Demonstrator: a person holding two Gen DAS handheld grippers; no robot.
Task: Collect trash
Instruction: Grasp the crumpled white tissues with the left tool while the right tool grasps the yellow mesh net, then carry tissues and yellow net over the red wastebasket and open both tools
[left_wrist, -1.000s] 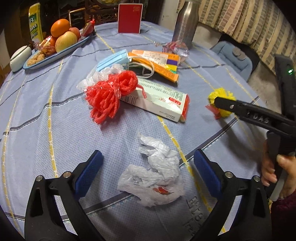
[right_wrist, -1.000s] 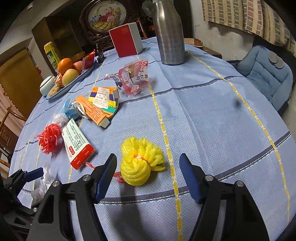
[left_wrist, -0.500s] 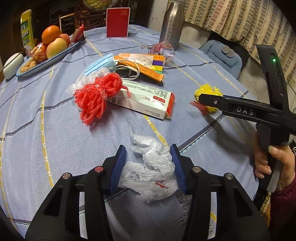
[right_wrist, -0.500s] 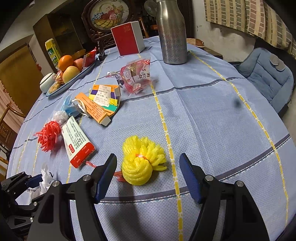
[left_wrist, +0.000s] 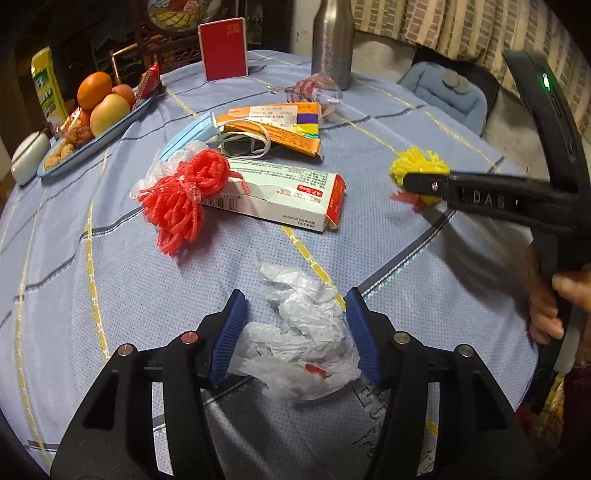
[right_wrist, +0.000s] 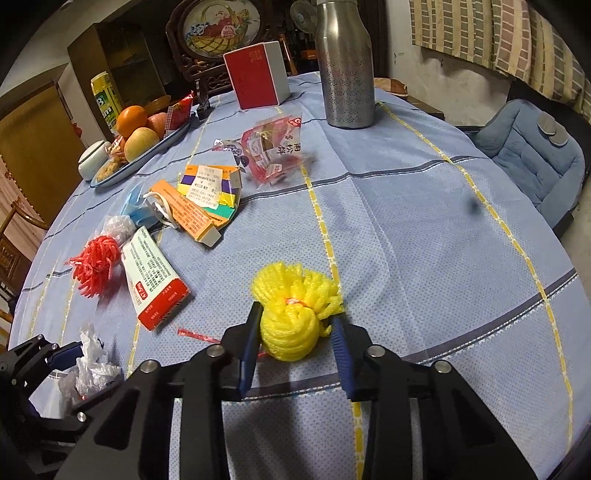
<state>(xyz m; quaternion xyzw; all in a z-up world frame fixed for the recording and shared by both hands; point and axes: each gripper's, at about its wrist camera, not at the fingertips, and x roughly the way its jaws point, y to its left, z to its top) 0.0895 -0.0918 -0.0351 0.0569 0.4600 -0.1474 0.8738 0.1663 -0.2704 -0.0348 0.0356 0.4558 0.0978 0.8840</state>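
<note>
The right gripper (right_wrist: 297, 332), jaws just closed in, pinches the yellow foam fruit net (right_wrist: 293, 314) on the tablecloth (right_wrist: 424, 240), while the left gripper (left_wrist: 295, 332), reopening slightly, brackets the crumpled white plastic bag (left_wrist: 295, 339), seemingly grazing it.

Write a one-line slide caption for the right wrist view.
Right gripper fingers closing around the yellow foam net on the blue tablecloth.
</note>
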